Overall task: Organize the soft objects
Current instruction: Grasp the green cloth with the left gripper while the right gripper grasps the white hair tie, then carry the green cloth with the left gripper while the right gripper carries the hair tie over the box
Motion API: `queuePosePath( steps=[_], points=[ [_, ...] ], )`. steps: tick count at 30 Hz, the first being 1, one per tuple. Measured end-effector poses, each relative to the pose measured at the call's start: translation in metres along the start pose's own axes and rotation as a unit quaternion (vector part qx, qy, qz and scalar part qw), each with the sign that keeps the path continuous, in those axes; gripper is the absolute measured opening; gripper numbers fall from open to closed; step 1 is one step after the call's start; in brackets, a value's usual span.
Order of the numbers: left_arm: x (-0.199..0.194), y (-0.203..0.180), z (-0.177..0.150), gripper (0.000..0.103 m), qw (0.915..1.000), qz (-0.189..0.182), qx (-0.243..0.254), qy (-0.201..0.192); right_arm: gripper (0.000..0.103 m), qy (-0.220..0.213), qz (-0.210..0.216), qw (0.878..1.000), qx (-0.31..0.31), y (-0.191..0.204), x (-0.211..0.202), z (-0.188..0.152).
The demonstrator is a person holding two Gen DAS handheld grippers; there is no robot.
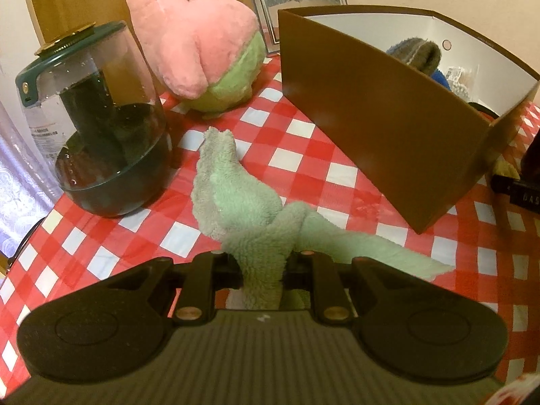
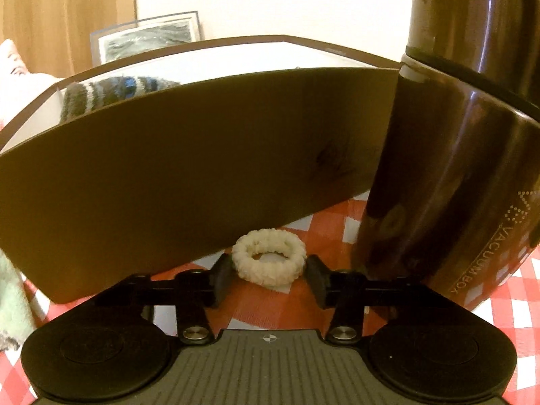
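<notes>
**Inspector A:** Left view first. The brown box (image 1: 371, 114) stands on the red-and-white checked tablecloth (image 1: 303, 155), top open, its near wall running diagonally to a corner at the right. A striped knit item (image 1: 415, 52) shows over that wall, inside the box. Open cloth lies between the box and the green-lidded glass jar (image 1: 101, 128) at left. The pink plush toy (image 1: 192, 37) sits behind that gap, leaning beside the jar.

**Inspector B:** And the left gripper (image 1: 261, 276)?

**Inspector A:** Angled downward, clenched on the pale green fleece sock (image 1: 236, 202). The sock is pinched between the 2 fingers and trails forward onto the cloth, its far end lying in the gap near the jar.

**Inspector B:** Right view. The box's outer wall (image 2: 168, 175) fills most of the frame, its bottom edge close ahead. A tall dark canister (image 2: 455, 168) crowds the right side, just beside the box. Only a narrow strip of tablecloth (image 2: 256, 307) is open between them.

**Inspector A:** Right gripper (image 2: 268, 278)?

**Inspector B:** Tilted downward, jaws apart. The cream scrunchie (image 2: 268, 260) lies on the cloth between the fingertips, at the foot of the box wall. Small gaps show on both sides, so the pads do not press it.
</notes>
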State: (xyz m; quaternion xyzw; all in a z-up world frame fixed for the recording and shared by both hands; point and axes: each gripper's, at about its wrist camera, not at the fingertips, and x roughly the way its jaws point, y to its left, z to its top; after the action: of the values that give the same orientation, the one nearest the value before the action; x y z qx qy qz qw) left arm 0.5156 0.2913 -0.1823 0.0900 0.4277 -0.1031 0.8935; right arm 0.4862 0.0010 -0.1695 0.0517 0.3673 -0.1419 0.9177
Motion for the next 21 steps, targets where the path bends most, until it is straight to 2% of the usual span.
queuePosePath(
  steps=[4,7,12,21],
  points=[
    [0.002,0.000,0.000,0.018,1.0000,0.000,0.001,0.001,0.028,0.006,0.002,1.000,-0.014,0.002,-0.003,-0.001],
    [0.000,-0.001,0.001,0.018,1.0000,0.000,0.003,0.000,0.021,0.016,0.008,1.000,-0.018,0.001,-0.008,-0.001],
    [-0.004,-0.002,0.003,0.018,1.0000,-0.001,0.005,-0.004,0.020,0.026,0.017,0.999,-0.023,-0.001,-0.021,0.000],
    [-0.029,-0.007,0.006,0.018,0.9995,-0.009,0.013,-0.026,0.020,0.017,0.038,0.999,-0.016,-0.002,-0.059,0.009]
  ],
)
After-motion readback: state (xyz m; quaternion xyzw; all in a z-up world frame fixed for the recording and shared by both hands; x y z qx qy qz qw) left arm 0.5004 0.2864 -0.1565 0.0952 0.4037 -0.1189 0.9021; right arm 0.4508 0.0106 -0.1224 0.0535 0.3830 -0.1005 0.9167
